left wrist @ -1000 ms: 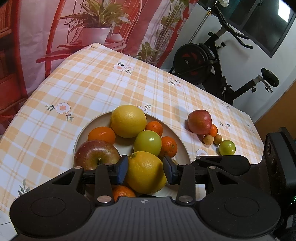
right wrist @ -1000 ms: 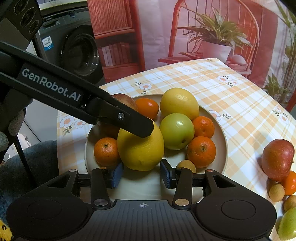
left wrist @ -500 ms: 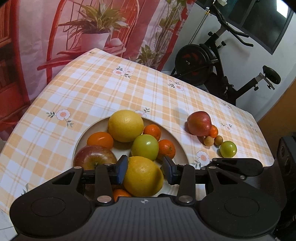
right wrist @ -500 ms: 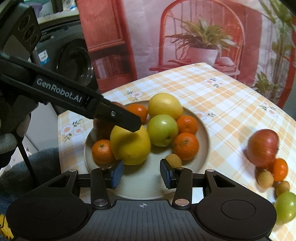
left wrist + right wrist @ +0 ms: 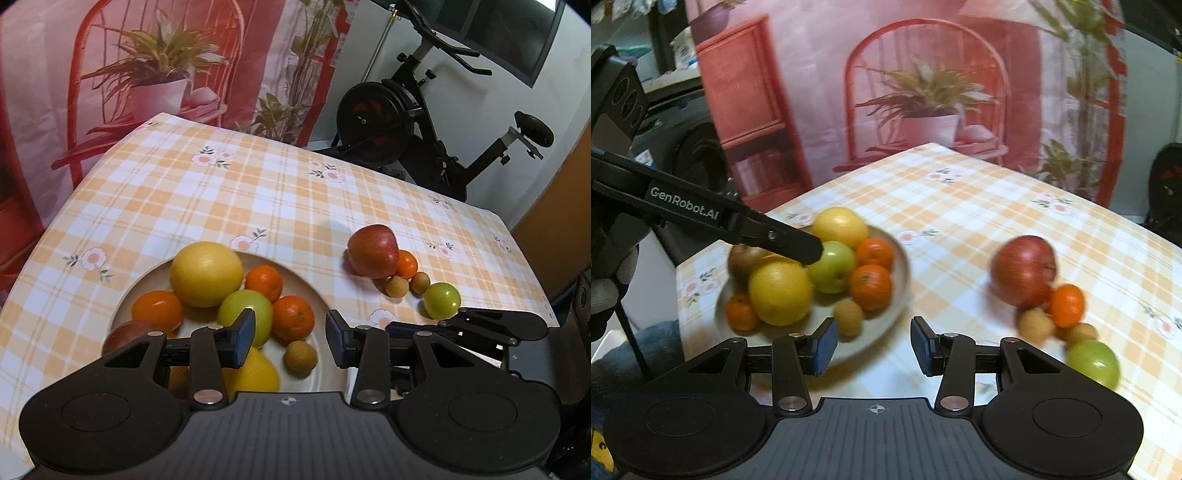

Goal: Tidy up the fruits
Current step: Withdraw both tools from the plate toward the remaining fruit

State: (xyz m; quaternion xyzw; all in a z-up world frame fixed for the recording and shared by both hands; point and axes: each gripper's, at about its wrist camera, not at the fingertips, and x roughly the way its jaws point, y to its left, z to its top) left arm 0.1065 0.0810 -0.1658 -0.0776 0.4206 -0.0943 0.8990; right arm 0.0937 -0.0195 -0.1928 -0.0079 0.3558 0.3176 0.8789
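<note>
Nearest the left gripper [image 5: 290,338], whose jaws stand spread with nothing between them, lies a small brown longan-like fruit [image 5: 300,358] on the round beige plate [image 5: 321,295], with a large yellow lemon [image 5: 255,373] partly hidden under the left finger. Beyond sit a green apple [image 5: 245,321], three small oranges and a big yellow citrus [image 5: 206,274].

The right gripper [image 5: 873,345] is likewise spread and empty, hovering over the checked orange tablecloth [image 5: 960,221] between the plate and the loose fruit: a small green apple [image 5: 1093,363], two brown longans, an orange mandarin [image 5: 1067,304] and a red apple [image 5: 1024,269], all touching.

The red apple looks heavy, firm and smooth; it probably wants a grip across its widest middle. The longans seem light and apt to roll.
</note>
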